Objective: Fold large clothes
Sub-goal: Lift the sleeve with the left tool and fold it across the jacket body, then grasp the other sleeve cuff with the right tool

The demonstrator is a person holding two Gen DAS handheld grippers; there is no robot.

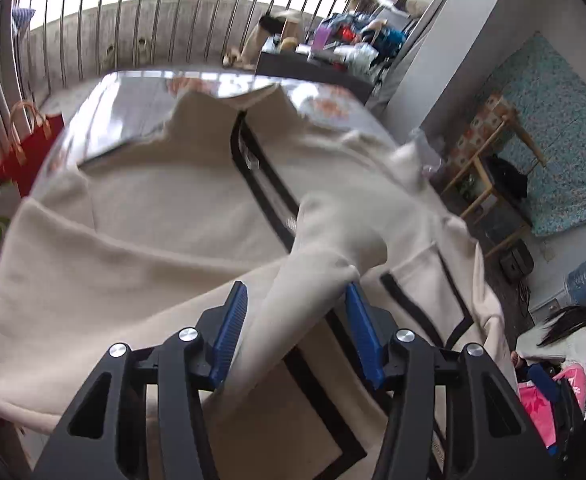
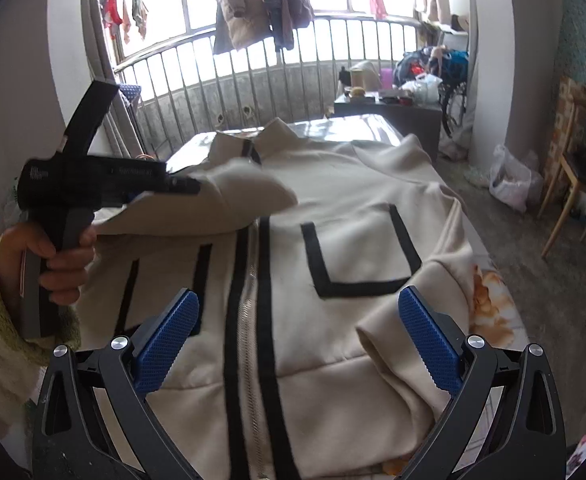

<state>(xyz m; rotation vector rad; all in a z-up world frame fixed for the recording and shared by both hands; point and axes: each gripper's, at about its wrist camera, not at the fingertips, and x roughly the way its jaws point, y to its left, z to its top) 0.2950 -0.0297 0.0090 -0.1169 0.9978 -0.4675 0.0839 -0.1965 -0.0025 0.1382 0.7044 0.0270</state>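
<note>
The left gripper [image 1: 297,300] has its blue fingers [image 1: 233,332] part-way apart with a sleeve [image 1: 313,264] of the cream jacket [image 1: 141,216] running up between them; the right-hand pad touches the cloth, but whether the sleeve is truly pinched cannot be told from that view. From the right wrist view that same gripper [image 2: 189,186] sits high on the left, its tip buried in the lifted sleeve end [image 2: 245,196], which hangs above the jacket's chest, with the left hand [image 2: 57,256] wrapped round the handle. There's white lettering on the gripper's black body, too blurred to read.

The right gripper [image 2: 299,320] has its blue fingers [image 2: 169,336] spread wide and holds nothing, poised over the lower front of the jacket [image 2: 333,352], astride the zip [image 2: 247,320] and its black trim.

The jacket lies front-up, spread along the worktop [image 2: 373,124], collar at the far end, a black-edged pocket [image 2: 357,248] on its chest. The other sleeve [image 2: 397,364] is folded in near the right-hand edge, where a flower-print cover [image 2: 489,304] peeks out. Beyond that edge is open floor [image 2: 533,240], then a wooden chair [image 2: 573,200]; a metal railing [image 2: 253,76] stands beyond the far end.
</note>
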